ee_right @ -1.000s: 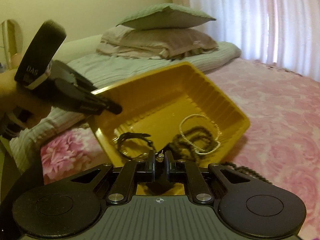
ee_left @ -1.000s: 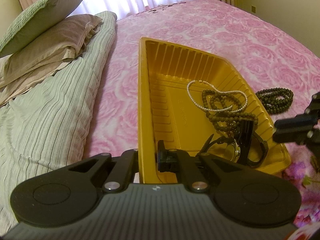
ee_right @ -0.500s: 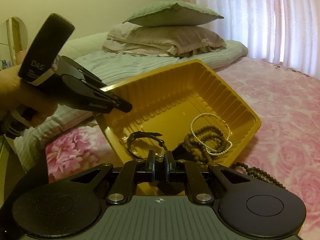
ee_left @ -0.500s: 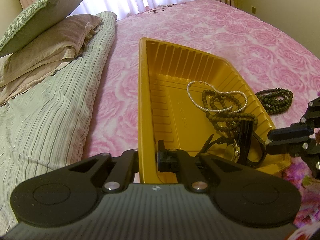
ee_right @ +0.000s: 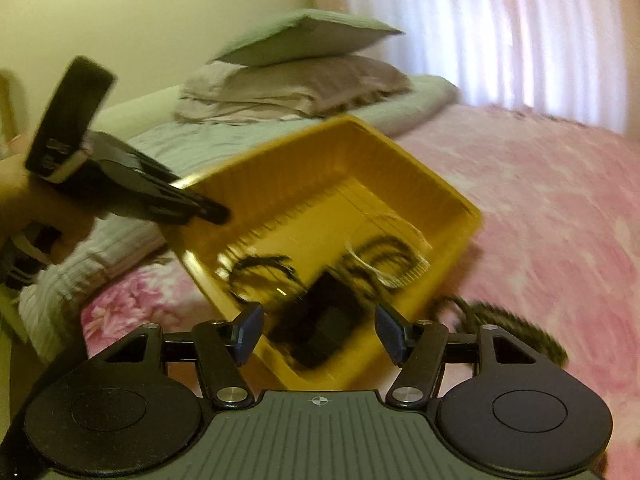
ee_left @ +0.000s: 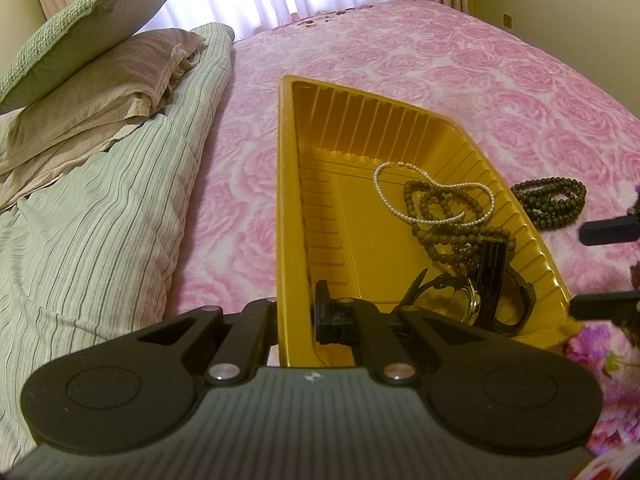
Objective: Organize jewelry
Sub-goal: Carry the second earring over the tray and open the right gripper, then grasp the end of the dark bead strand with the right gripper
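A gold plastic tray [ee_left: 352, 148] lies tilted on the pink bed, and my left gripper [ee_left: 294, 316] is shut on its near left rim. Inside lie a white pearl necklace [ee_left: 430, 196], a dark bead string [ee_left: 452, 232] and a black wristwatch [ee_left: 476, 296]. A second dark bead string [ee_left: 552, 202] lies on the bedspread just right of the tray. My right gripper [ee_right: 318, 334] is open at the tray's [ee_right: 304, 184] near wall, over the blurred black watch strap [ee_right: 324, 328]; the left gripper [ee_right: 208, 210] shows on the rim.
A striped green blanket [ee_left: 100, 232] and stacked pillows [ee_left: 92, 60] lie left of the tray. The pink rose bedspread [ee_left: 460, 72] stretches behind and to the right. Curtains [ee_right: 500, 32] hang at the back.
My right gripper has opened from shut and shifted; its view is blurred by motion. The left gripper still holds the tray rim in the same place.
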